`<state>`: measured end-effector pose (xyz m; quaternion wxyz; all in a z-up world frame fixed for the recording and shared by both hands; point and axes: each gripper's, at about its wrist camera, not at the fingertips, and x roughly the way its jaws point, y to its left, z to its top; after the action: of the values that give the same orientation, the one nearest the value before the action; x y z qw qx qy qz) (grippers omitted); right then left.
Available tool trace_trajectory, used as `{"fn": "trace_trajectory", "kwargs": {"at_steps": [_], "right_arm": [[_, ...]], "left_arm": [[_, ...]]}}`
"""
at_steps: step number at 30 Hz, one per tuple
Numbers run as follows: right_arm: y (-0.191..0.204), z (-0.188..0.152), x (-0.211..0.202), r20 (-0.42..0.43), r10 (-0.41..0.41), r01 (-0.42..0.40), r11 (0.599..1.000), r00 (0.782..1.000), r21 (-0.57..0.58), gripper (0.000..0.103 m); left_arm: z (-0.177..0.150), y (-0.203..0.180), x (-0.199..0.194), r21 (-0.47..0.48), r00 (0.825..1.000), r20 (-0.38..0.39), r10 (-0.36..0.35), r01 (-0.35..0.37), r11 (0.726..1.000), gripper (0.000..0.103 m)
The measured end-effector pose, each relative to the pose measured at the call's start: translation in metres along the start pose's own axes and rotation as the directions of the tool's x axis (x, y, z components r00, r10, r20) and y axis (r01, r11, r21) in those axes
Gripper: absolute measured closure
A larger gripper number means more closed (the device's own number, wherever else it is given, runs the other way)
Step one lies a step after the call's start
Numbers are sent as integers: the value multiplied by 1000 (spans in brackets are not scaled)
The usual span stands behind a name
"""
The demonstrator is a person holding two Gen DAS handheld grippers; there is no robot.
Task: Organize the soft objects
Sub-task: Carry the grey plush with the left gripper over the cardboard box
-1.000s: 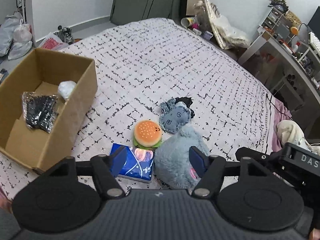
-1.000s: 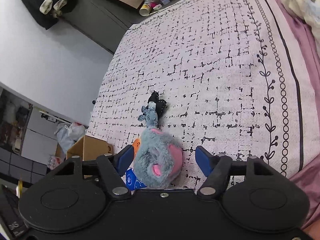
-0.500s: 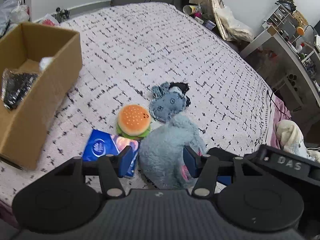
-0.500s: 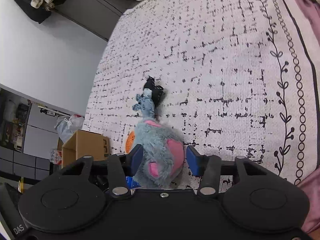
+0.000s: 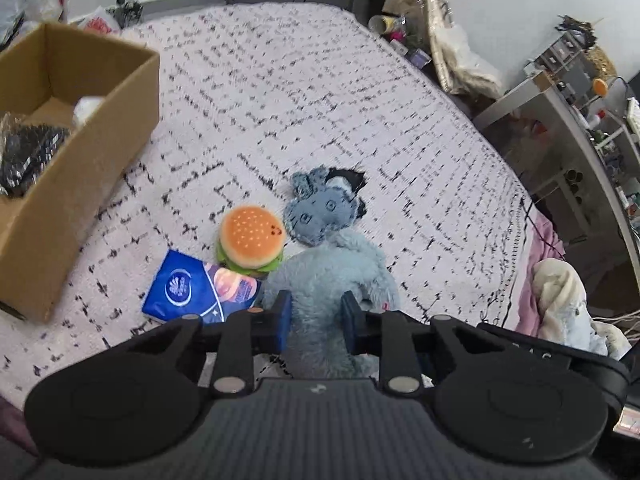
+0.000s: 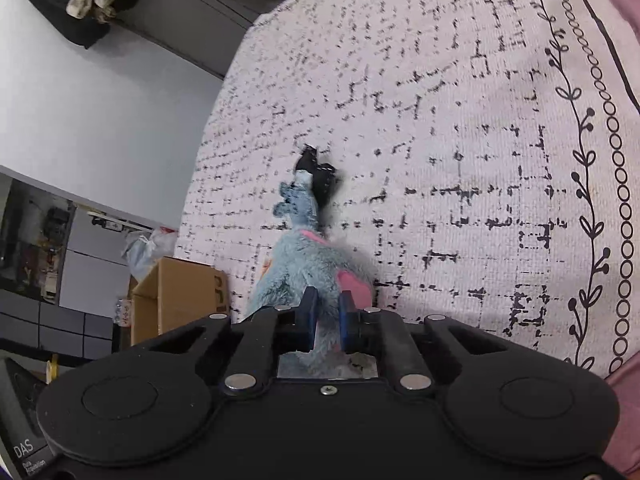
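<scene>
On the bed (image 5: 320, 92), near its lower edge, lies the grey plush (image 5: 332, 280), and both of my grippers have it. My left gripper (image 5: 314, 316) has just been closing its jaws, and its blue pads now press into the plush's fur from either side. My right gripper (image 6: 326, 316) has also just been closing; its jaws are nearly together, pinching a tuft of the same plush (image 6: 312, 276) between them, beside a pink patch on it. Touching the plush on its left is the burger toy (image 5: 251, 240), and just below the burger, partly under it, lies the blue packet (image 5: 200, 288). Touching the plush at its far end is the denim toy (image 5: 320, 212), flat on the cover with a black scrap behind it. Well to the left of the plush stands the box (image 5: 100, 152), open at the top, with a dark crinkled bag and something white inside.
</scene>
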<state>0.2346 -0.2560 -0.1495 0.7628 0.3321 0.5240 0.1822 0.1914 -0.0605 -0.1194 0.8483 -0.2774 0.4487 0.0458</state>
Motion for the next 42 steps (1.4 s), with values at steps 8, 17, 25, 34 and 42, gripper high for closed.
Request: {"fn": "trace_trajectory", "kwargs": {"at_steps": [8,17,25,34,42], "right_arm": [[17,-7,-23,59,74,-70,996,996,-57,92],[45,-21,-36,113,153,-139,982,982,-128,93],[69,-33,-31,116,200,-173,962,973,-210,93],[93,-47,-27,111,251,-210,934,962,-287,93],[113,-61,-18,104,302,-253,909,948,-331,93]], "left_arm": [[7,-2,-32,24,998,57,-22,21,1000,80],[20,9,-66,39,993,113,-43,39,998,80],[28,26,-90,26,988,153,-29,25,999,80],[33,53,-109,0,984,174,-42,43,999,81],[39,77,-125,-21,979,197,-43,48,999,81]]}}
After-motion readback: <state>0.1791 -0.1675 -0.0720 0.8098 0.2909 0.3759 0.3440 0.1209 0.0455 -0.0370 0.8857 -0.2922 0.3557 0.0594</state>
